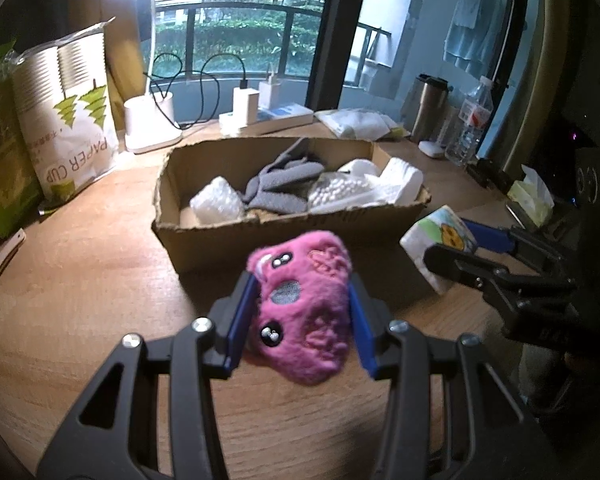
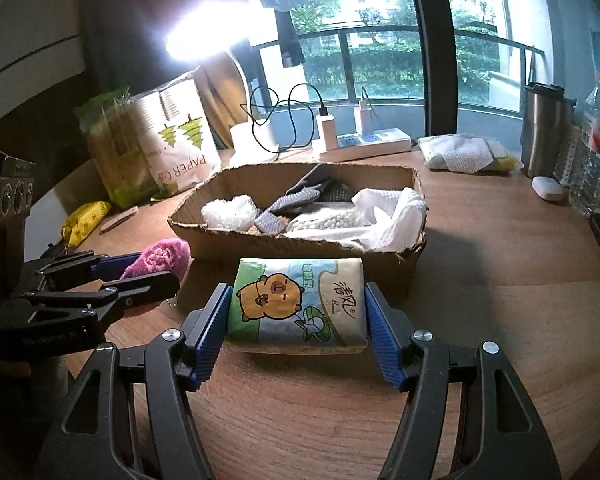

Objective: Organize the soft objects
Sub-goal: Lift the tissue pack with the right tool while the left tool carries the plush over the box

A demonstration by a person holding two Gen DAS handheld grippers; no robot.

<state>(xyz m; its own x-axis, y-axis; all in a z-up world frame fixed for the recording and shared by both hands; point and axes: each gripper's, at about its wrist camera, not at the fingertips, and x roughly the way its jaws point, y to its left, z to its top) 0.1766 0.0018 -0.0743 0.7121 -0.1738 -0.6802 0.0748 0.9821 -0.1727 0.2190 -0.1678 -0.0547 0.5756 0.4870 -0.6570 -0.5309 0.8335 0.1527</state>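
Two handheld grippers are working side by side over a wooden desk, which is filling most of both views. Sitting on it just ahead of them is a low cardboard box, its rim ragged. Lying inside the box are grey fabric pieces, a white bubble-wrap bundle, a clear bag of small white beads and white foam sheets. Standing behind the box on its left is a tall bag printed PAPER CUP, and a white power strip with chargers plugged in is lying along the window side. A steel travel mug is standing at the far right of the desk.

Closer in, the left gripper is squeezing a pink plush toy between its blue pads, the toy bulging out above and below them. It is being held just short of the box's near wall; whether it is touching the desk cannot be told. The right gripper is clamping a printed tissue pack by its two short ends. The pack, showing a cartoon animal, is sitting flat between the pads, just in front of the box's near wall.
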